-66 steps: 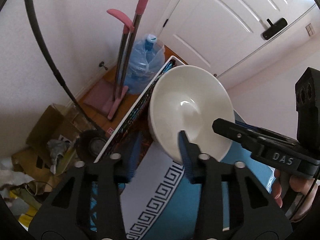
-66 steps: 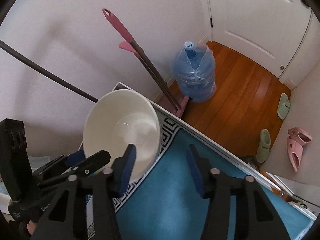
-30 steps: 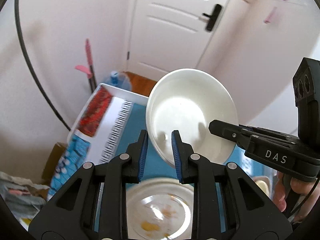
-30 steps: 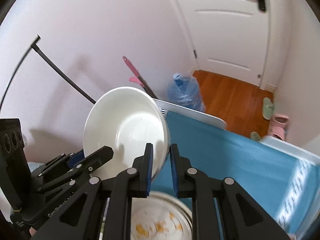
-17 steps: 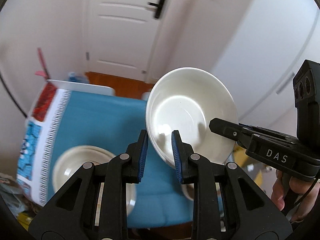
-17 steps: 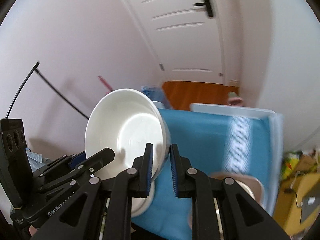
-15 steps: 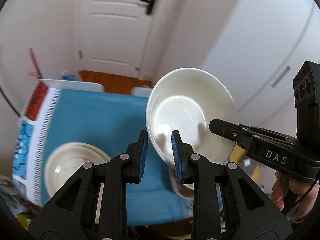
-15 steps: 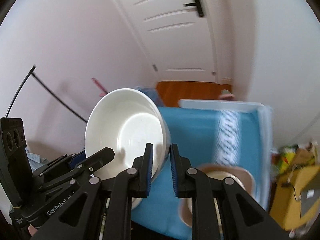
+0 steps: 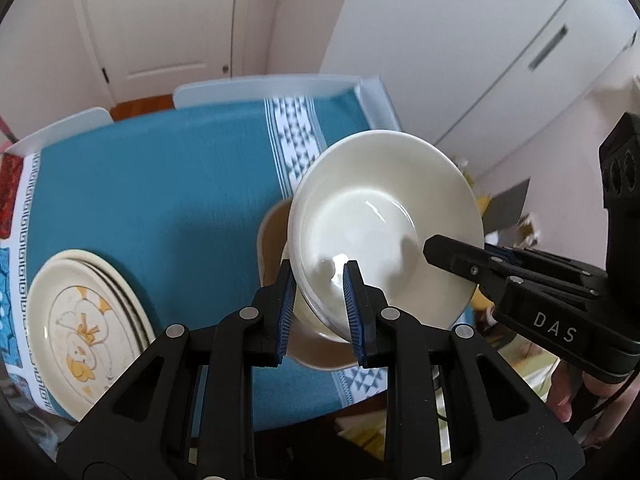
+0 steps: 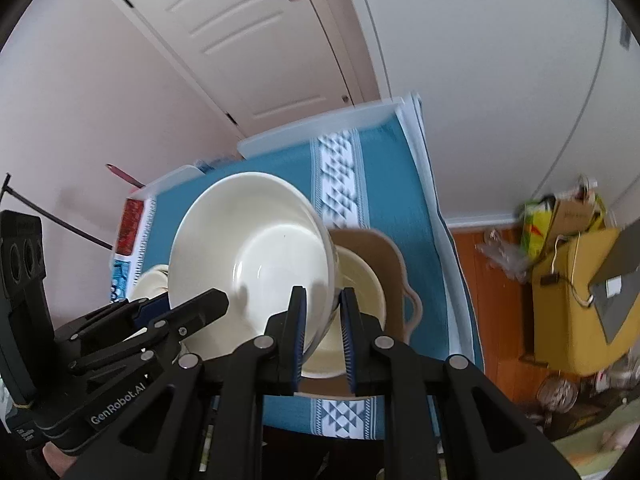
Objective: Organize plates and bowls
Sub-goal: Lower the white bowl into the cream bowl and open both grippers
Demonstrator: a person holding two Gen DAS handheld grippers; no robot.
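Both tongs [image 9: 319,306] [image 10: 322,338] tilted down — gripping bowl [image 9: 384,220].

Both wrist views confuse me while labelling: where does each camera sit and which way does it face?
Left wrist: on the left gripper, facing down at the bowl, plates; right gripper and hand show.
Right wrist: on the right gripper, facing down at the bowl; left gripper shows.
Shared: bowl, tablecloth, tan dish.

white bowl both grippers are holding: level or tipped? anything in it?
Tipped and empty. The glossy white ceramic bowl turns its mouth toward the cameras, rim clamped by the left gripper and right gripper; its inside shows only bare glaze.
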